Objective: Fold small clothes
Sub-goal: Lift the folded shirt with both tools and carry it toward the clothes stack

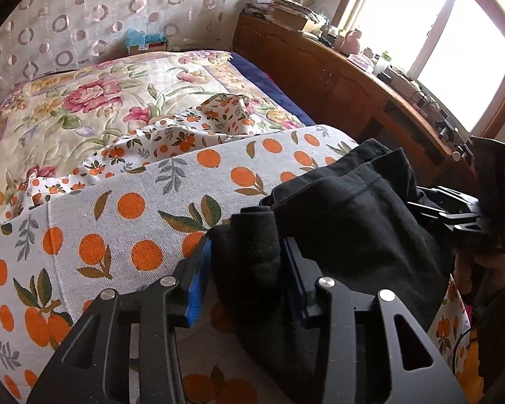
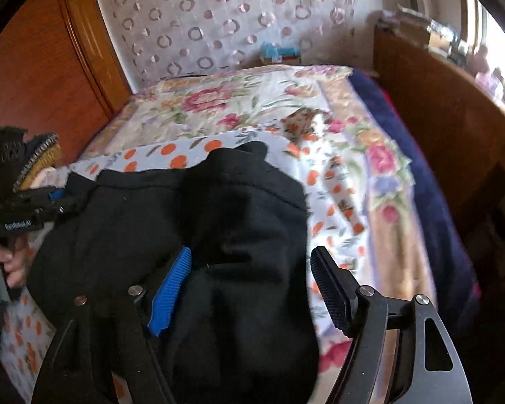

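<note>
There the left tongs (image 1: 245, 269) were clenched on a bunched fold of the small black knit garment (image 1: 346, 208), the dark cloth pinched between the blue-faced pad and its black partner. The right tongs (image 2: 249, 289) stood released, spread wide, with the blue ribbed pad resting against the black cloth and the black pad clear of it, out over the bed. The garment lay rumpled in a heap on a white cloth printed with oranges and green leaves (image 1: 124, 222), which was spread over the near end of a bed under a flowered quilt (image 1: 84, 101). In the right wrist view a hand (image 2: 6, 262) gripped the handle of the left tool at the garment's left edge. A dark blue blanket (image 2: 421, 155) edged the bed beside a long brown wooden cabinet (image 1: 320, 70) crowded with clutter beneath a bright window (image 1: 454, 43).
</note>
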The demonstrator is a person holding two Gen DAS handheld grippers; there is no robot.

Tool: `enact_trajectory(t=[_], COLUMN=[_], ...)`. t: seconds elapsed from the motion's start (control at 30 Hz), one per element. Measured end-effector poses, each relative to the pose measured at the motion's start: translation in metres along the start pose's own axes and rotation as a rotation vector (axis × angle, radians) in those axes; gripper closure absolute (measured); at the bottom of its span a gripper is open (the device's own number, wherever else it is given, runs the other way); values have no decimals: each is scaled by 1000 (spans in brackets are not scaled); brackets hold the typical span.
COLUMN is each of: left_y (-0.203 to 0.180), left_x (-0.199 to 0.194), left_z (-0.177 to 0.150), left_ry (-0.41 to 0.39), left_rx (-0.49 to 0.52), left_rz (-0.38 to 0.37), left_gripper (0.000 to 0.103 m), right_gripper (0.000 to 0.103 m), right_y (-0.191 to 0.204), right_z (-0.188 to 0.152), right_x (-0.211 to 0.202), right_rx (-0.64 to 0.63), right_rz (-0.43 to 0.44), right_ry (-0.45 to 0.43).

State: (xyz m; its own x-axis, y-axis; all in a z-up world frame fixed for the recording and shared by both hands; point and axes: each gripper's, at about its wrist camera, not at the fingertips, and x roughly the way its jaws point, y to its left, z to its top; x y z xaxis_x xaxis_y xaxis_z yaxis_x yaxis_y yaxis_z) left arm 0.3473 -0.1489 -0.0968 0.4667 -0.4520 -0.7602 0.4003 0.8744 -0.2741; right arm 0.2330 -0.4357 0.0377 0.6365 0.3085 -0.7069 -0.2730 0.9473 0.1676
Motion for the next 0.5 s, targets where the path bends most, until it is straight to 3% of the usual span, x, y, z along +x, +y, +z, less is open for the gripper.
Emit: enact_trajectory(t=[0.2, 0.33, 0.37, 0.43, 0.5], left_y=[-1, -5, -6, -5, -8], left_x=[1, 2, 2, 3, 1], left_z=[-1, -2, -3, -4, -3], left_ry=[1, -7, -8, 1, -5], left_rx=[-1, 16, 24, 9, 12], left_rz=[-3, 17, 17, -35, -33], left_gripper=[57, 57, 61, 78, 84], right_gripper=[29, 41, 44, 50, 67], right_y=[4, 6, 8, 12, 13], right_z=[5, 1, -2, -9, -10], right_x=[8, 10, 10, 9, 8], right_rx=[-48, -82, -85, -84, -93], right_rz=[37, 36, 37, 47, 75], right_ry=[8, -1, -3, -9, -9])
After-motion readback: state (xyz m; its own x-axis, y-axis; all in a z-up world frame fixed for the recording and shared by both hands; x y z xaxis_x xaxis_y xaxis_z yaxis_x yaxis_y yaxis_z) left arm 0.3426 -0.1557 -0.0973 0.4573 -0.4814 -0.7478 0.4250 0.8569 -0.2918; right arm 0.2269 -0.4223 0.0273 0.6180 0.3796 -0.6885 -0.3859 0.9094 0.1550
